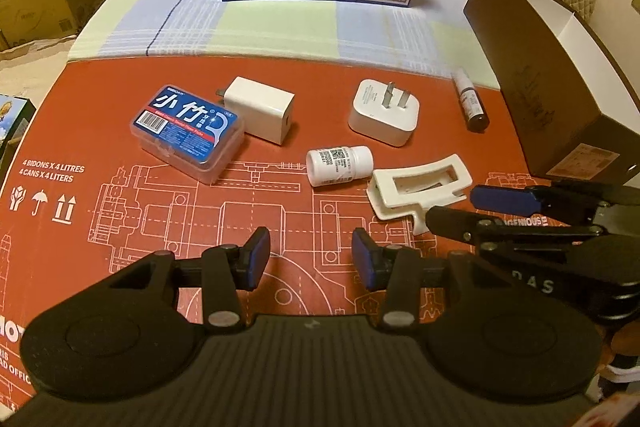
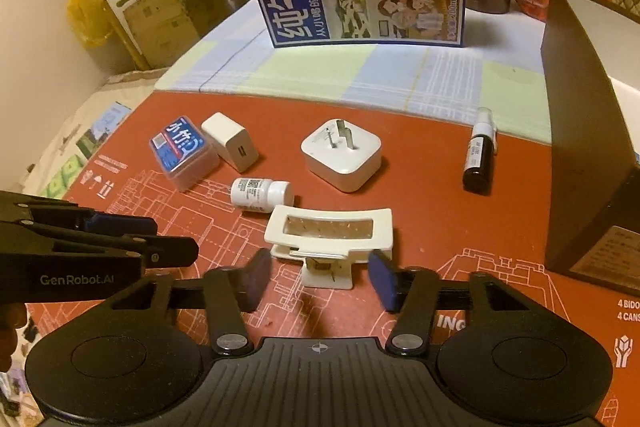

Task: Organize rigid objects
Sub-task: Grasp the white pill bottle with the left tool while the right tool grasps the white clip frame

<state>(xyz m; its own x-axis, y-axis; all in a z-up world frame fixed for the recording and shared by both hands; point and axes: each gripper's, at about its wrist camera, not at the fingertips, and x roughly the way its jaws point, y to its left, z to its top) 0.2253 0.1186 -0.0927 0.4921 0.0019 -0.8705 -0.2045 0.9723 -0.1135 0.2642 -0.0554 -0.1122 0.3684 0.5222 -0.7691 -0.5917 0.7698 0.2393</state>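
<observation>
At lower centre of the right wrist view, the right gripper [image 2: 320, 279] stands spread, with the stem of the white hair claw clip [image 2: 330, 237] between its pads but not yet pinched; this is judged the approach step of the first pick. Next move: advance, pinch the stem, then carry to the dark open box [image 2: 588, 155] at right. The left gripper [image 1: 311, 257] hangs spread and empty over the red cardboard sheet [image 1: 120, 227].

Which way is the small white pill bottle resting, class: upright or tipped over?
Tipped over. The white pill bottle lies on its side on the red board, its cap pointing right toward the white clip.
</observation>
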